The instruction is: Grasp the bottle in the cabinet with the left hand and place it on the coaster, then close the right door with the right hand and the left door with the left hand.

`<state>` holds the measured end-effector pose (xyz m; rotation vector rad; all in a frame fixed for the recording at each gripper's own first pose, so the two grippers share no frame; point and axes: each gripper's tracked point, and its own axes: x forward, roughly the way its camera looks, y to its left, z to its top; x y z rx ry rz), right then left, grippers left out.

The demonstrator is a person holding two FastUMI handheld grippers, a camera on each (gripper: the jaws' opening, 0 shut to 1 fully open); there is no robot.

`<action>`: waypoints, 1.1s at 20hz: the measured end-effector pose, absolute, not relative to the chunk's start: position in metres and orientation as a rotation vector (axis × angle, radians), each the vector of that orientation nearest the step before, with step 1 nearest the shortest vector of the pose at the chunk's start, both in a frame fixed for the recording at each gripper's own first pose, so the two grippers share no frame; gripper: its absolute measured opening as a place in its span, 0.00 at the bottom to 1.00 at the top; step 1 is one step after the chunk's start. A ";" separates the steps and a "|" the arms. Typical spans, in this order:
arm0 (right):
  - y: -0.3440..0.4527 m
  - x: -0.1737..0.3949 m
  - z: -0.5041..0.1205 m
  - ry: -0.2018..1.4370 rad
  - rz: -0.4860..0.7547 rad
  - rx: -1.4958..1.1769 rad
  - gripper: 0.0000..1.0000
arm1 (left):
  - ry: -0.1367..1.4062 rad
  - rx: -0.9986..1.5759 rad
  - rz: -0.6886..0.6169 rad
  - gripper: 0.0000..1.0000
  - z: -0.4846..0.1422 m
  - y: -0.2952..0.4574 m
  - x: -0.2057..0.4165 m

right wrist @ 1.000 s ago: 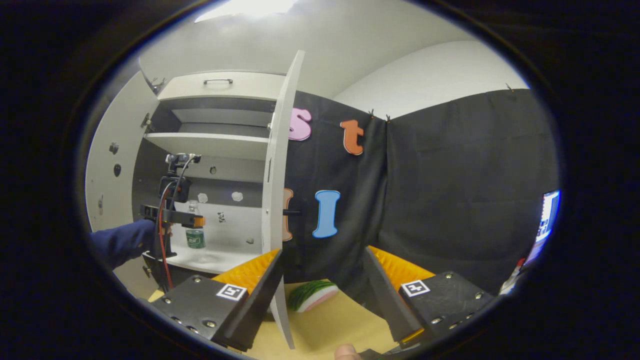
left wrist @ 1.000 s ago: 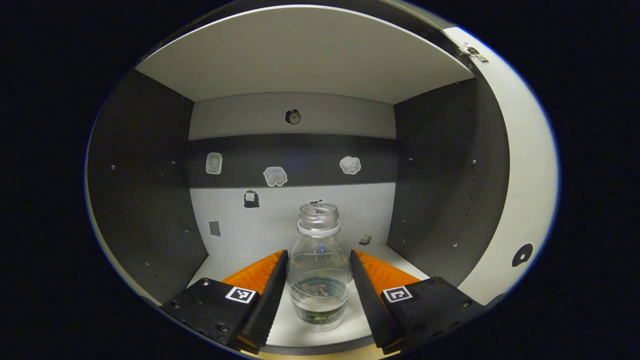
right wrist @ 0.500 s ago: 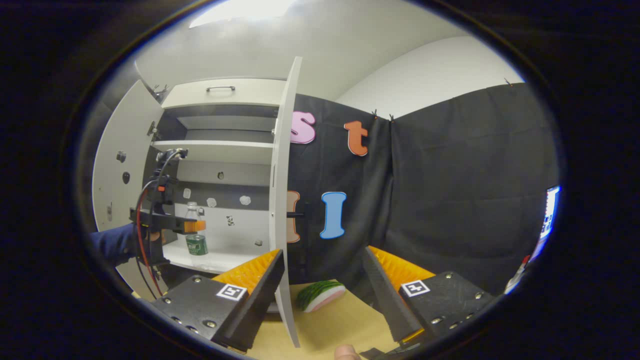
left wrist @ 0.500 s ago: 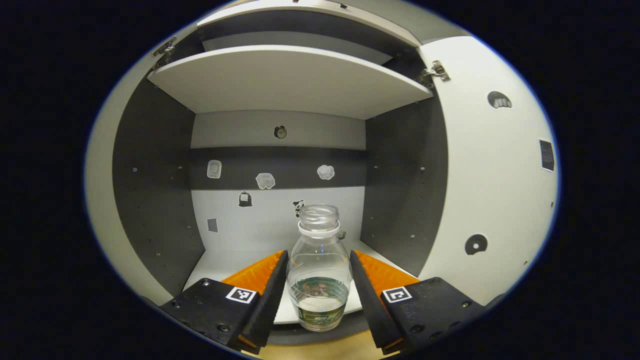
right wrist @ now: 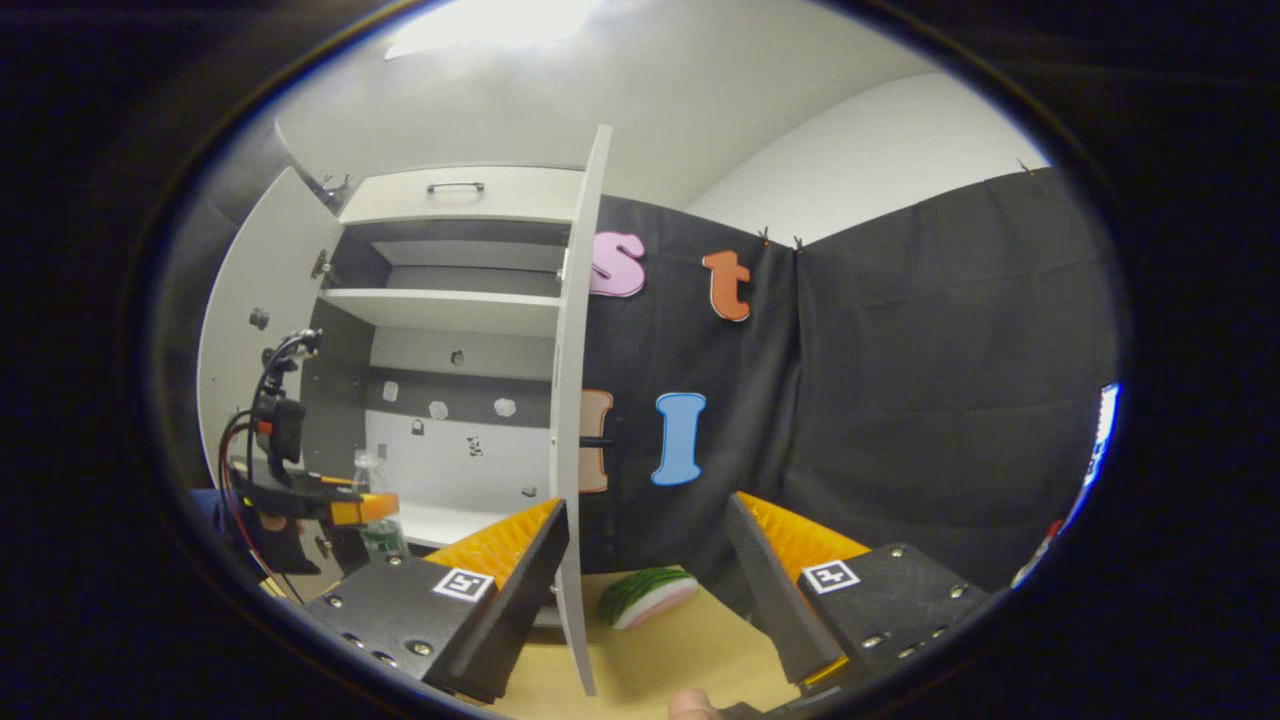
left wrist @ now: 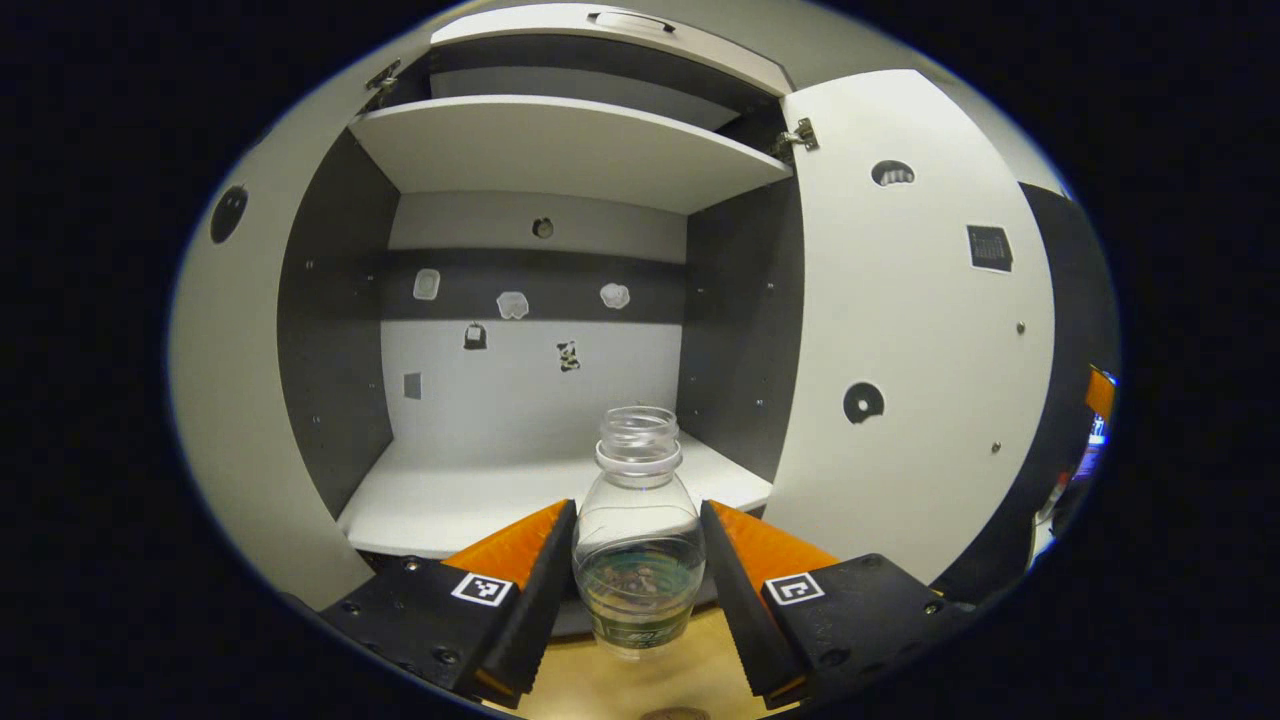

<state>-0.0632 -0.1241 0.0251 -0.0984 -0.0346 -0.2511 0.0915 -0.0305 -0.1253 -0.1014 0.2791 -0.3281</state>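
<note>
Already the bottle [left wrist: 639, 530] is sitting between the fingers of the left tongs [left wrist: 638, 565], both of them pressing on its sides, and it is hanging upright in front of the cabinet [left wrist: 540, 150], clear of the lower shelf [left wrist: 470, 500] and over the front strip of the wooden worktop [left wrist: 620, 685].

Taking the cabinet as the landmark and going from its left side to its right: the left door [left wrist: 225, 400] is standing swung wide open; the interior is showing an upper shelf and a row of small stickers on the back wall; the right door [left wrist: 905, 350] is also standing open. In the right gripper view, the left tongs [right wrist: 345, 510] are carrying the bottle [right wrist: 372, 500] just in front of the cabinet's lower opening. To the right of the right door's edge [right wrist: 572, 420] a striped, watermelon-like piece [right wrist: 650, 595] is lying on the worktop; I cannot tell whether it is the coaster. The right tongs [right wrist: 648, 575] are spread and holding nothing, waiting near that door edge.

By my reading, the grasp and the lift out of the cabinet are done. Left to do: setting the bottle on the coaster, then shutting the right door and the left door.
</note>
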 end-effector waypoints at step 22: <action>-0.138 -0.081 0.034 -0.045 -0.315 -0.158 0.96 | 0.652 -0.220 -0.357 0.78 -0.359 -0.056 -0.020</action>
